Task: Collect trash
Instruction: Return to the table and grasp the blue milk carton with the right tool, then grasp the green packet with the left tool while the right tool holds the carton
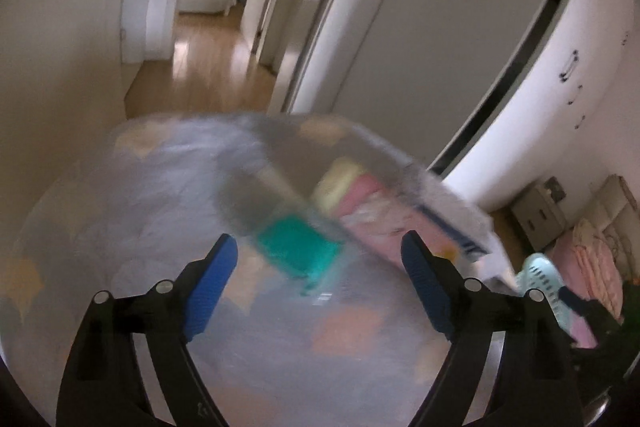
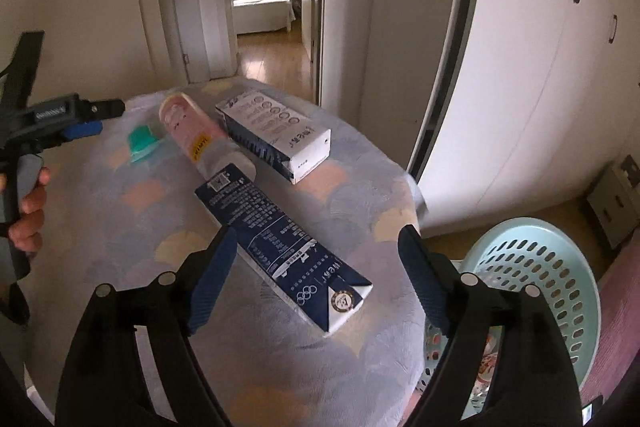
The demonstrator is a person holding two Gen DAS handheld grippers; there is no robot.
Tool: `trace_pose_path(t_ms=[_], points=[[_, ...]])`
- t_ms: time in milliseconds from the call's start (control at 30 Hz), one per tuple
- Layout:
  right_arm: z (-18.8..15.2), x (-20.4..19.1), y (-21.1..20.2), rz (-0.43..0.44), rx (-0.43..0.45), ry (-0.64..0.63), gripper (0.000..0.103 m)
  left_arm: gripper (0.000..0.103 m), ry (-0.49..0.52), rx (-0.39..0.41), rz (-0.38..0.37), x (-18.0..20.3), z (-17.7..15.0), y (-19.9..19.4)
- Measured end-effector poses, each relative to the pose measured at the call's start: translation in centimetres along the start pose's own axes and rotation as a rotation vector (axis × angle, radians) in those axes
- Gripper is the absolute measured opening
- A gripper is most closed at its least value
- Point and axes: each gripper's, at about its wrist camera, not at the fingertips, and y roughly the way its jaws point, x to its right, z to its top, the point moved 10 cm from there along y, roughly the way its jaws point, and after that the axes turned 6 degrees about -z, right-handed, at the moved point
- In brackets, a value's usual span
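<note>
Round table (image 2: 120, 227) under a patterned cloth, bearing, largest to smallest: dark blue carton (image 2: 280, 247) lying flat at the near middle, white carton (image 2: 276, 135) on its side toward the far edge, pink bottle (image 2: 200, 135) lying between them and touching the blue carton's far end, small teal object (image 2: 142, 141) just left of the bottle. Pale green perforated basket (image 2: 532, 291) on the floor just right of the table. Right gripper (image 2: 316, 271) spread wide over the blue carton, gripping nothing; left gripper (image 1: 320, 287) likewise spread, hovering near the teal object (image 1: 298, 249), view blurred.
</note>
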Motion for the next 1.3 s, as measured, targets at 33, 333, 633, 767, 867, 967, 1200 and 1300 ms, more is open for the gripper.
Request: trace_pose_path(t_ms=[33,333,633,767,867,967,1200,1300], points=[[-0.1,0.0,0.3,0.004,-0.005,-0.005,0.079,0.082,-0.001,-0.011,0.001,-0.3,-0.2,0.5],[-0.8,-1.1,2.0,0.013,-0.046,-0.061,0.079,0.082,0.072,-0.085,0.110,-0.8,-1.5,3.5],[-1.5,-1.8,2.3,-0.017,-0.079,-0.072,0.050,0.055,0.161,-0.072,0.181,-0.4,-2.0,3.1],[-2.2,-2.7,1.6,-0.015,-0.093,-0.085,0.033,0.029,0.184,-0.071,0.185,-0.3,-2.4,2.7],[-2.8,-3.3,1.0,-0.022,-0.097,-0.085,0.033,0.013,0.185,-0.075,0.165,-0.2,-2.4,2.7],[-3.5,-4.3,0.0,0.026,-0.096,-0.070,0.033,0.006,0.188,-0.085,0.141,0.0,-2.8,2.2],[-4.8,-5.3,-2.0,0.071,-0.096,-0.018,0.032,0.001,0.197,-0.078,0.050,1.6,-3.6,-0.6],[-4.6,-5.2,-3.1,0.081,-0.077,0.005,0.032,0.001,0.197,-0.066,0.005,2.5,-3.8,-2.0]])
